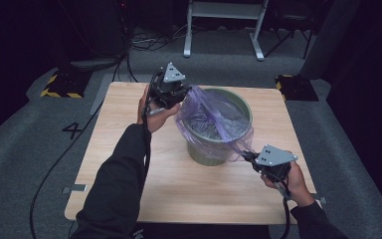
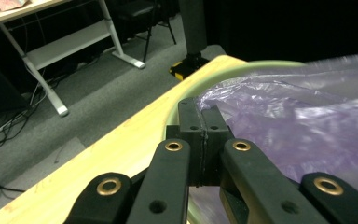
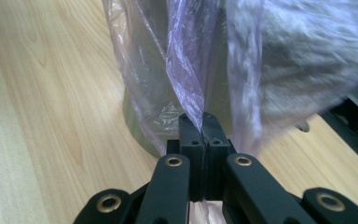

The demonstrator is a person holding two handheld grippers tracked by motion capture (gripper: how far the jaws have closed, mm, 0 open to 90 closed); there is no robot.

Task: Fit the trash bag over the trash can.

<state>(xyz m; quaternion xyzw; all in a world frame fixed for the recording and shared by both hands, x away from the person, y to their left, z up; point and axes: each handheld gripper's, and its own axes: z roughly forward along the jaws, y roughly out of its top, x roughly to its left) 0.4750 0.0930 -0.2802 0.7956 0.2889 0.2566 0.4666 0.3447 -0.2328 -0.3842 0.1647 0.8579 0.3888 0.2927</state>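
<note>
A round green bin (image 1: 204,155) stands on the wooden table (image 1: 129,149), right of its middle. A thin purple plastic bag (image 1: 214,117) is spread over the bin's mouth and hangs down its near side. My left gripper (image 1: 188,90) is at the bin's far left rim, shut on the bag's edge. In the left gripper view the jaws (image 2: 204,114) are pressed together, with the bag (image 2: 298,121) stretching away to the right inside the bin's rim (image 2: 242,66). My right gripper (image 1: 246,156) is at the bin's near right side. Its jaws (image 3: 203,122) pinch a fold of the bag (image 3: 186,60).
Bare tabletop (image 3: 51,93) lies to the left of and in front of the bin. Behind the table stand a white desk frame (image 1: 224,30) and yellow-and-black floor bases (image 1: 62,85) (image 1: 294,87). Cables trail over the grey floor on the left.
</note>
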